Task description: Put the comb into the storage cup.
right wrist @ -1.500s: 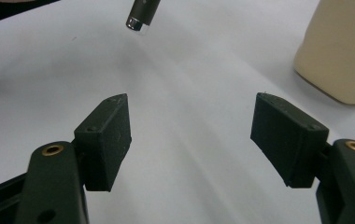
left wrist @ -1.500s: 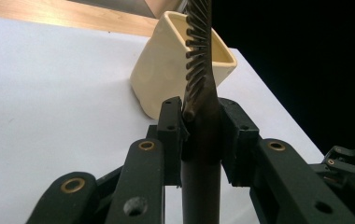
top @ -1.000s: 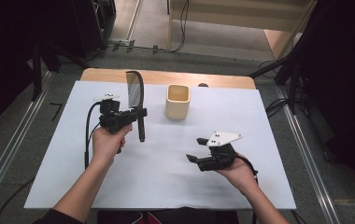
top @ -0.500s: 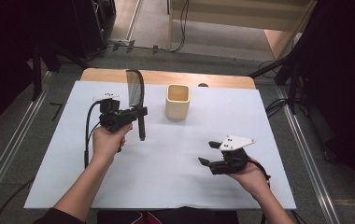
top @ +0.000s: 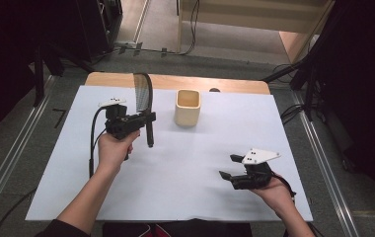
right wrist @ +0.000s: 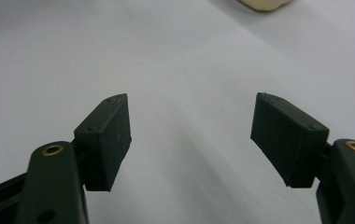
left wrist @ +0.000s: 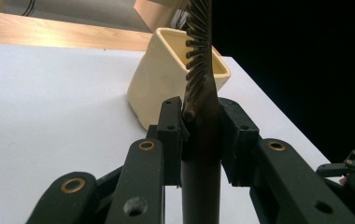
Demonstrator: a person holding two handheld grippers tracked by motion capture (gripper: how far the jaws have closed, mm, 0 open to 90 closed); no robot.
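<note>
Open white table (top: 200, 163) between both grippers (wide lane), 1 cream cup (top: 187, 107) the sole obstacle beyond.

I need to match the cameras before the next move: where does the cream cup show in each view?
High view: cream cup stands upper centre on the white sheet.
Left gripper view: cream cup appears tilted, behind the clamped comb.
Right gripper view: its base at the top edge.
Shared landmark: the white sheet.

No readable text, label, brand, number or sign appears anywhere.
</note>
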